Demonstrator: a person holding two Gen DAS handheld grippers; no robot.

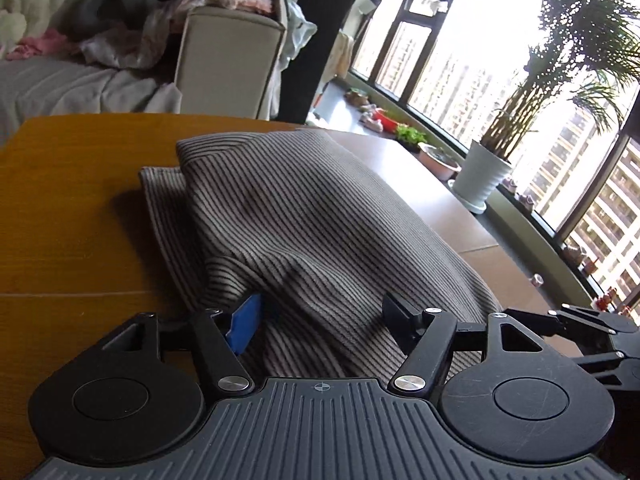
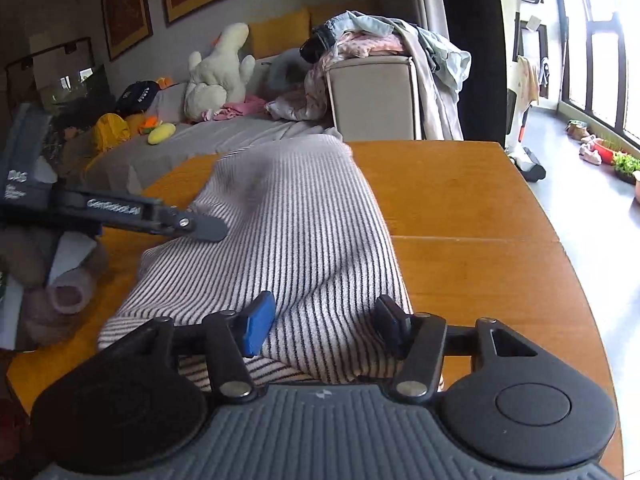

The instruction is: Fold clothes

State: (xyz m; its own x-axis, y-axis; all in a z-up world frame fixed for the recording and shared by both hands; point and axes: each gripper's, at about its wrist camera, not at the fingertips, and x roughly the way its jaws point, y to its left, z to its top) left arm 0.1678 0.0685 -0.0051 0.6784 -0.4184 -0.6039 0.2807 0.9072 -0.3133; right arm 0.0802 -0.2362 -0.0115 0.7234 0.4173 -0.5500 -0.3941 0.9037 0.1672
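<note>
Sunny windows (image 1: 460, 64) sit at 1 o'clock behind the round orange wooden desk (image 2: 460, 200). On it lies the folded grey striped knit sweater (image 1: 288, 216). The left gripper (image 1: 324, 316) and right gripper (image 2: 326, 324) both have fingers apart around its near edge, at 6 o'clock.

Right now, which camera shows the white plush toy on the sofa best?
The right wrist view: the white plush toy sits whole and clear on the sofa. The left wrist view shows only part of it, cut off at the top left corner.
</note>
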